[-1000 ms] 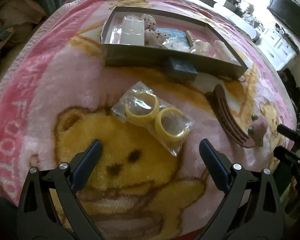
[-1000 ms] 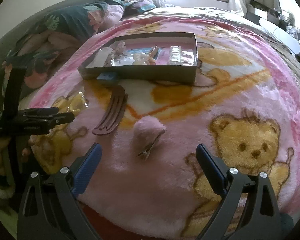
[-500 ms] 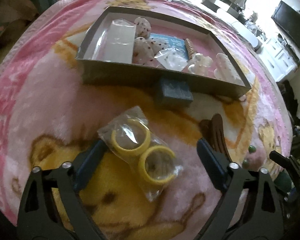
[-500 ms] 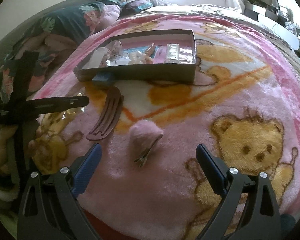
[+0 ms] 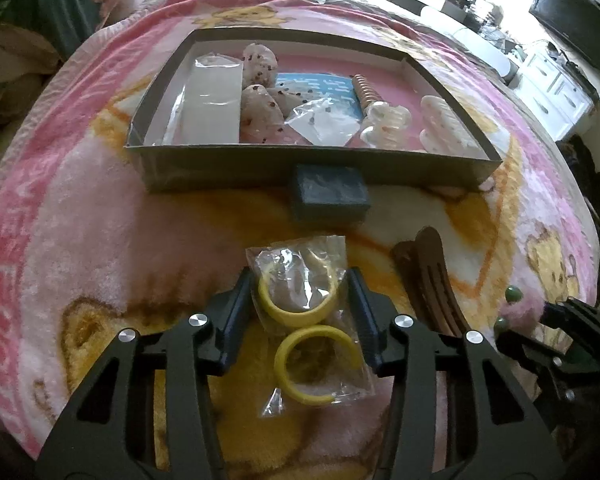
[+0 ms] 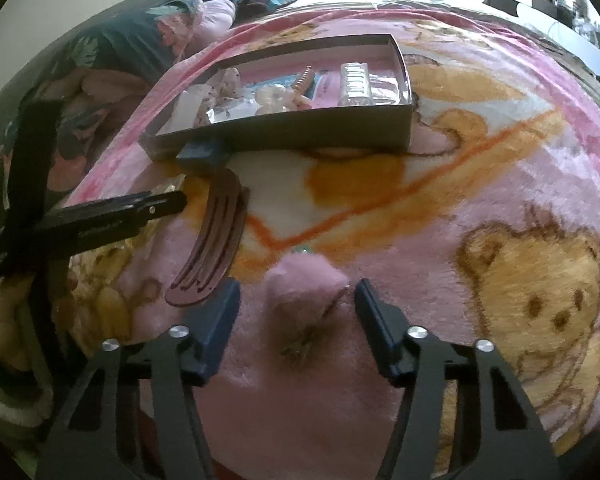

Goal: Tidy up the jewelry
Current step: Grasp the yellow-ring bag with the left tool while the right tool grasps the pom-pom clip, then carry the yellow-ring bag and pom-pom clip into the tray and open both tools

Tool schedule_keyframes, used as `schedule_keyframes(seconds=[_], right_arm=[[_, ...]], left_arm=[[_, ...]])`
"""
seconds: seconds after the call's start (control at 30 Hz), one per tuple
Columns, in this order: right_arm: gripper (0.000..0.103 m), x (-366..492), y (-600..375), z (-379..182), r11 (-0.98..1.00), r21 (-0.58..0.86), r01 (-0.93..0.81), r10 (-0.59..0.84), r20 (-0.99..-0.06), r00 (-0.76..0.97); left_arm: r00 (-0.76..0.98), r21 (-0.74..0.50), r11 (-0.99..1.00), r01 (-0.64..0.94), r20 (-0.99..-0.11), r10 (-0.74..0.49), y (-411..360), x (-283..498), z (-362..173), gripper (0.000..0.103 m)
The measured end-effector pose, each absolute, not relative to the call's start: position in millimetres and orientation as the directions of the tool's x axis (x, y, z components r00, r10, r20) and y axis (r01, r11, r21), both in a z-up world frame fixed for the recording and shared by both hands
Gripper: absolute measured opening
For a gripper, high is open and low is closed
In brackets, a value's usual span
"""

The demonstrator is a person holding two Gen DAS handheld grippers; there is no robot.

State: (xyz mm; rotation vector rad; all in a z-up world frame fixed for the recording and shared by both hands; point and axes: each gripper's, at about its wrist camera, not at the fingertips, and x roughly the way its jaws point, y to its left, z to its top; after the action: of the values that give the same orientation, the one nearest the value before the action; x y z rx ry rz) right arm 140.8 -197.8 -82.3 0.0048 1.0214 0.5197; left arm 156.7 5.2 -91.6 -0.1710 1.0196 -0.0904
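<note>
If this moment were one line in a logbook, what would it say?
left gripper: closing around bagged yellow bangles | right gripper: open around pink pom-pom clip | box: behind both
</note>
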Motion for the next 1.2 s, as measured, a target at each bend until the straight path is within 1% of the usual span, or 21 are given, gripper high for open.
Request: schedule_keyframes(seconds=[0.03, 0.07, 0.43, 0.63, 0.8, 1.0, 1.2], right_arm=[[0.037, 140, -197, -83, 0.877, 0.236, -0.418, 0.414, -0.812, 0.412], [0.031, 139, -196, -84, 0.876, 0.229, -0.424, 0.412, -0.813, 0.411], [0.030, 128, -209, -66, 0.876, 0.221, -0.429, 0.425, -0.774, 0.469], [0.030, 127, -219, -41, 0.873, 0.224, -0.434, 0.443, -0.736, 0.512], [0.030, 140, -220, -14, 0.871, 0.202, -0.448, 0.449, -0.698, 0.558], [0.030, 175, -208, 11, 0.870, 0.183, -0.458, 0.453, -0.662, 0.597], [0.030, 216, -187, 18, 0.871, 0.166, -0.462, 0.446, -0.662, 0.602]], left_arm=[[0.521, -0.186, 0.982, -0.003, -0.839, -0.158, 4, 155, -91, 0.038], [0.521, -0.190, 0.982, 0.000, -0.838, -0.162, 4, 155, -90, 0.038], [0.537, -0.209, 0.977, 0.042, -0.820, -0.198, -5, 138, -75, 0.037], [0.559, -0.223, 0.972, 0.078, -0.797, -0.228, -11, 131, -58, 0.037], [0.601, -0.219, 0.971, 0.092, -0.765, -0.229, -10, 139, -35, 0.037], [0.655, -0.175, 0.983, 0.055, -0.737, -0.168, 9, 166, -13, 0.037], [0.668, -0.173, 0.985, -0.017, -0.734, -0.117, 38, 196, -10, 0.037]])
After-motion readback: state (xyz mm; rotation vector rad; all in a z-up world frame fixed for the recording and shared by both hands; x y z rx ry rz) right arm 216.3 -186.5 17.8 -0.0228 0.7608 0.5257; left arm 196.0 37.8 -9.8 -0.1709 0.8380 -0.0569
